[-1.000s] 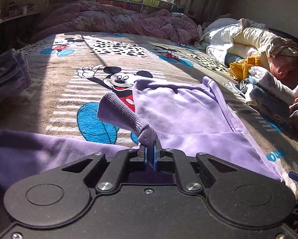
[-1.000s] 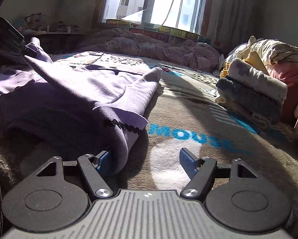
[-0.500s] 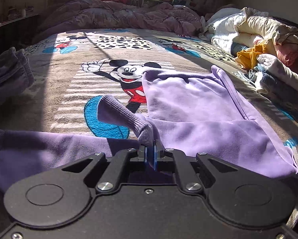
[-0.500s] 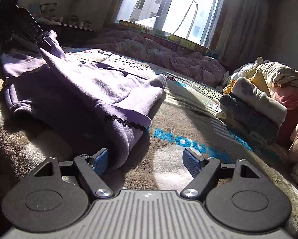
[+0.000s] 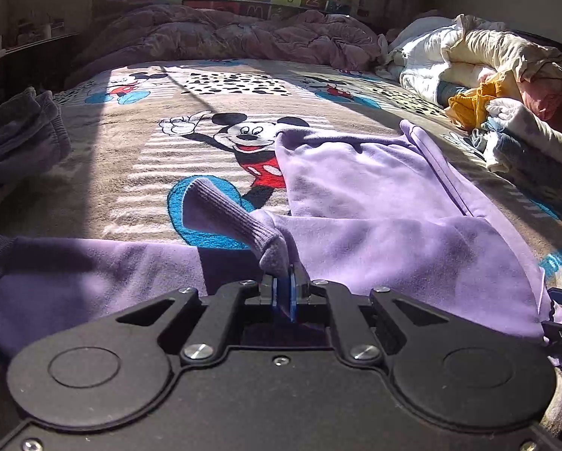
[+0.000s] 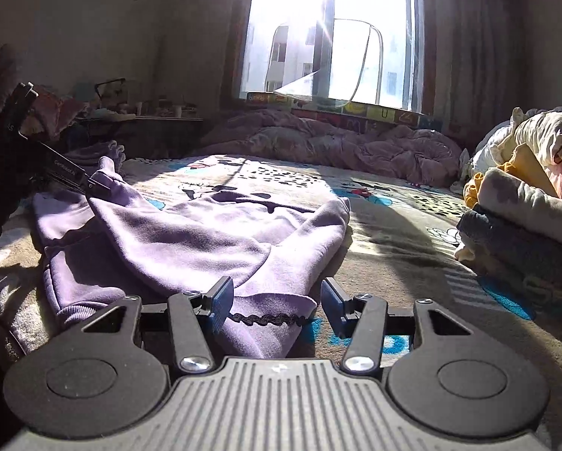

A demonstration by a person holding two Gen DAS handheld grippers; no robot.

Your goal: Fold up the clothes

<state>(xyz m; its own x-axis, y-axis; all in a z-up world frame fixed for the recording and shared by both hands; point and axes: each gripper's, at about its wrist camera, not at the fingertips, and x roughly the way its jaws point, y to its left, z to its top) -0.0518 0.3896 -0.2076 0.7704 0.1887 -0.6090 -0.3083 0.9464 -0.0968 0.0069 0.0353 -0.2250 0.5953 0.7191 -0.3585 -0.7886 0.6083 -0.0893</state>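
On bed, lilac sweatshirt [image 5: 374, 203] (rumpled), sunlit

Left camera: low behind the left gripper [image 5: 283, 293], very close, looking across the bed.
Right camera: low behind the right gripper [image 6: 277, 302], facing the window.
Both see: purple top [image 5: 374, 225], bed.

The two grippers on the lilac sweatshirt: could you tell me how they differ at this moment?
The left gripper is shut on the ribbed cuff of a sleeve; the right gripper is closing, its fingers either side of the braid-trimmed edge but not yet pressing on it. The left one lifts its fabric off the bed; the right one's fabric drapes loosely. Both work the same lilac sweatshirt, spread on the cartoon-mouse blanket.
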